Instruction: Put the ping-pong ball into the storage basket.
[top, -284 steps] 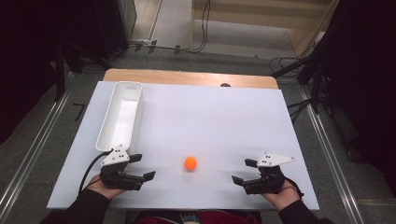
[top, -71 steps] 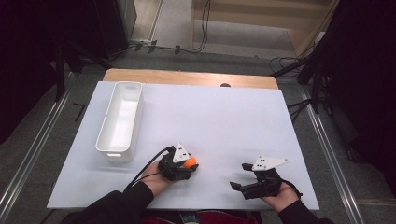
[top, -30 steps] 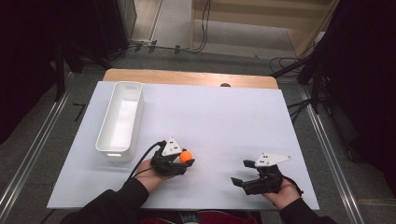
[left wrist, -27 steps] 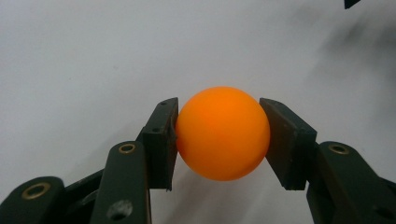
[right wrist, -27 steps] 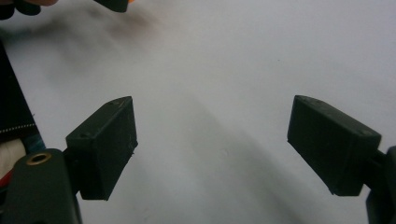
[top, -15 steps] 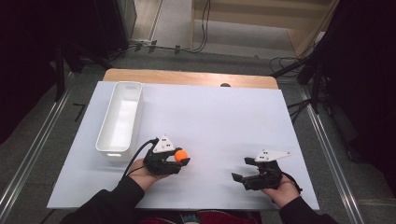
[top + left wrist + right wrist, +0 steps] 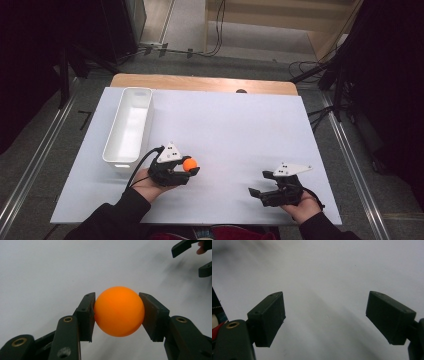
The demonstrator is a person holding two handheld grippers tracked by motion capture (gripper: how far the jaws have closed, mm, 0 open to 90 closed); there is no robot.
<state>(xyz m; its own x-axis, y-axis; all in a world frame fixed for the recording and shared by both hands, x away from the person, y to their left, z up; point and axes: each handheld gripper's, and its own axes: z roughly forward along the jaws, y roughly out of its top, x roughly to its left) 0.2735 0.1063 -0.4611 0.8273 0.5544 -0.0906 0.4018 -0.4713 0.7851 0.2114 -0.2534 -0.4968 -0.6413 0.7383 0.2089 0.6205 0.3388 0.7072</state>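
An orange ball (image 7: 189, 164) is pinched between the two black jaws of my left gripper (image 7: 190, 166), just right of the white tray's near end and lifted a little off the table. In the left gripper view the ball (image 7: 119, 311) sits squarely between both pads (image 7: 86, 312), which press on its sides. My right gripper (image 7: 259, 184) rests near the table's front right, its jaws wide apart. The right gripper view has my right gripper (image 7: 325, 316) over bare white table with nothing between its jaws.
A long white tray (image 7: 128, 126) stands along the left side of the white table (image 7: 235, 125). A wooden strip (image 7: 200, 83) runs along the far edge. Cables and dark stands (image 7: 330, 75) lie on the floor beyond.
My left gripper, shut on the ball, has drifted left toward the tray and risen slightly. Much earlier the ball lay loose at the table's front centre. The right gripper has stayed put.
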